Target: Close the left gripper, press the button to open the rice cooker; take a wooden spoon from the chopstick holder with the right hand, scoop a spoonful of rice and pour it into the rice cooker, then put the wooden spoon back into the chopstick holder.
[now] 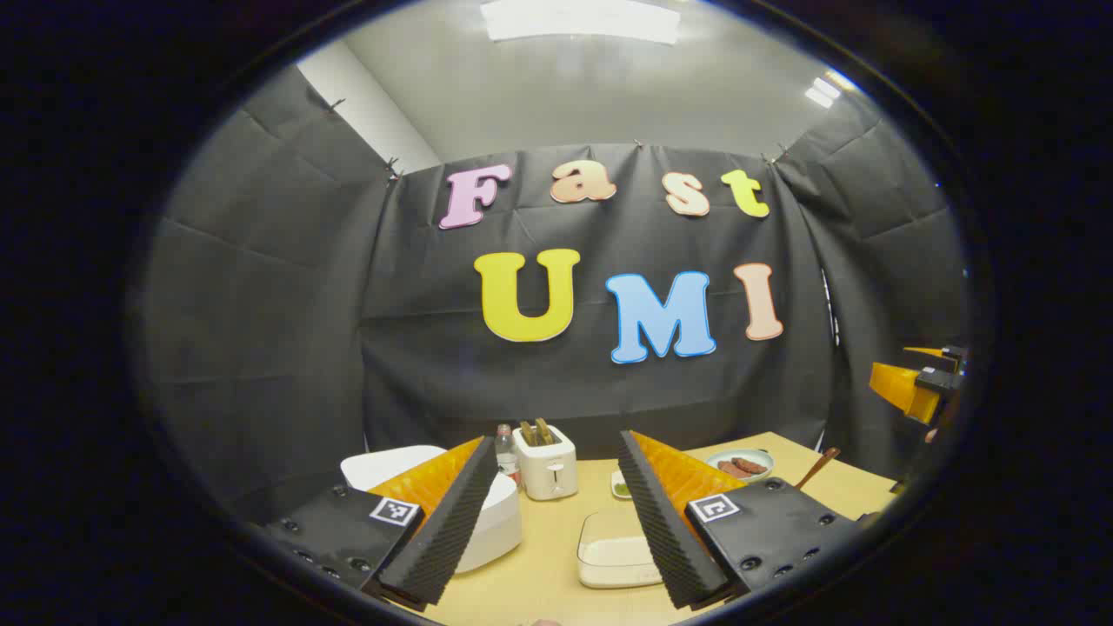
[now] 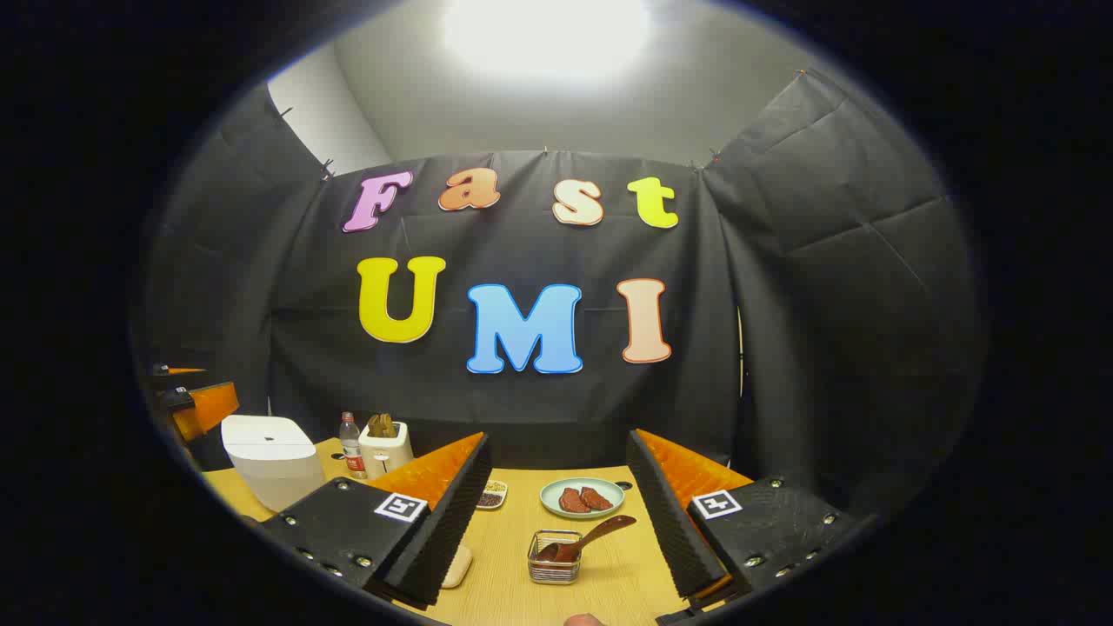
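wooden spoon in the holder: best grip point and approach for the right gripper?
Grip the wooden spoon on its bare handle, near the upper end. Its bowl sits down in the wire holder and the handle leans up to the right, clear of the rim. Likely best to bring the open right gripper from above, fingers across the handle.

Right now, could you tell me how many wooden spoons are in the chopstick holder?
1: the spoon leans in the wire holder on the table, in front of the plate, handle pointing up to the right. Nothing else stands in the holder.
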`<control>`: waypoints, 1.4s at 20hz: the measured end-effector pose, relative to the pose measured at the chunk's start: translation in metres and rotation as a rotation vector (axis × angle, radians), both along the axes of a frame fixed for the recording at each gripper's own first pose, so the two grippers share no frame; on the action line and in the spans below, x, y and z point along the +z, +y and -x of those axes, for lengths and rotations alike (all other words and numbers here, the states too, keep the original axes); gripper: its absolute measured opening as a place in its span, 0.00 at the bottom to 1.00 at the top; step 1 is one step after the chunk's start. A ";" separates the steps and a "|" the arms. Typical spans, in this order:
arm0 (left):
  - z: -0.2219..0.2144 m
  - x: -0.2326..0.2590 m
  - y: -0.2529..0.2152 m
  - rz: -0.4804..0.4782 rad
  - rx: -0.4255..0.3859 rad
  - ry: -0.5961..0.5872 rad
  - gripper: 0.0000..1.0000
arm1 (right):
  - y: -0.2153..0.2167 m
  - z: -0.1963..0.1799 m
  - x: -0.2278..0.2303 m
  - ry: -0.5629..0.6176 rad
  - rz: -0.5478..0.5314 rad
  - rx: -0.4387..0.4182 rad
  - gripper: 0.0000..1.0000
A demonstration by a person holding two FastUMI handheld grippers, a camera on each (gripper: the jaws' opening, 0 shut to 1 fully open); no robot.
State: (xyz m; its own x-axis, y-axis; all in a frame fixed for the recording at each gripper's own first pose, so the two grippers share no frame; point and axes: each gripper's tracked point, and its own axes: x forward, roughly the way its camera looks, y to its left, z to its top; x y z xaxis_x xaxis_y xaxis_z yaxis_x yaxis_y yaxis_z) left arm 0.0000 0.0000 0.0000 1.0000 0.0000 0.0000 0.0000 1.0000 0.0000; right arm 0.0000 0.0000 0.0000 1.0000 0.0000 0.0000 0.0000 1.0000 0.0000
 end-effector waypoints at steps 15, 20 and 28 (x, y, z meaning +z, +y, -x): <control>0.001 0.010 0.000 0.011 0.029 -0.020 0.96 | -0.001 -0.007 0.000 -0.001 -0.031 0.003 0.95; 0.000 0.012 0.001 -0.003 0.033 -0.028 0.97 | 0.002 -0.008 -0.003 0.007 -0.020 0.015 0.95; -0.007 0.017 0.011 -0.012 0.041 -0.027 0.95 | 0.008 -0.011 0.000 -0.001 -0.022 0.026 0.95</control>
